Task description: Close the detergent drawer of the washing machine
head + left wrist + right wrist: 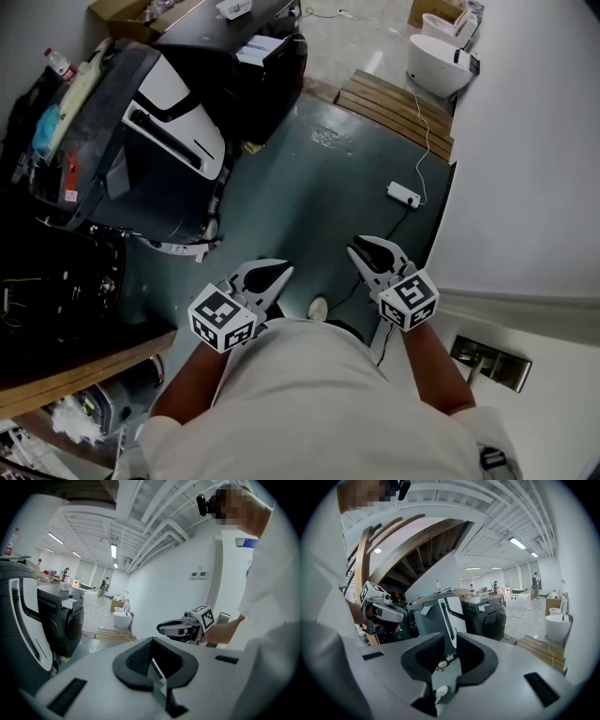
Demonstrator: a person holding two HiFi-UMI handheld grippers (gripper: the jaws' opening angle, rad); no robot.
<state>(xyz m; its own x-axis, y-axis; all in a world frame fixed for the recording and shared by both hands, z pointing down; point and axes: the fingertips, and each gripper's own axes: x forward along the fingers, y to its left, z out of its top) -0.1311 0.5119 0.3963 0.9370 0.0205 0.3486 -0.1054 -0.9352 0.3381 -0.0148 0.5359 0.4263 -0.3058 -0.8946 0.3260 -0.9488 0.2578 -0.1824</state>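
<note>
**Q:** Where does the detergent drawer lie?

**A:** At the upper front corner of the dark washing machine, where its pale front stands out from the cabinet. The machine stands at the far side of the dark floor, beside a grey-and-white appliance and near a wooden pallet.

**Q:** And relative to the tongs?

**A:** Well apart from both; neither touches the machine. The left tongs and the right tongs are held side by side close to the person's body, pointing out across the floor. In the right gripper view the drawer appears above and to the right of the gap. In the left gripper view the machine sits far to the left.

**Q:** State of the tongs?

**A:** Left: pads together, holding nothing. Right: pads slightly apart, gripping nothing, with only the floor and a pale shoe seen through the gap.
</note>
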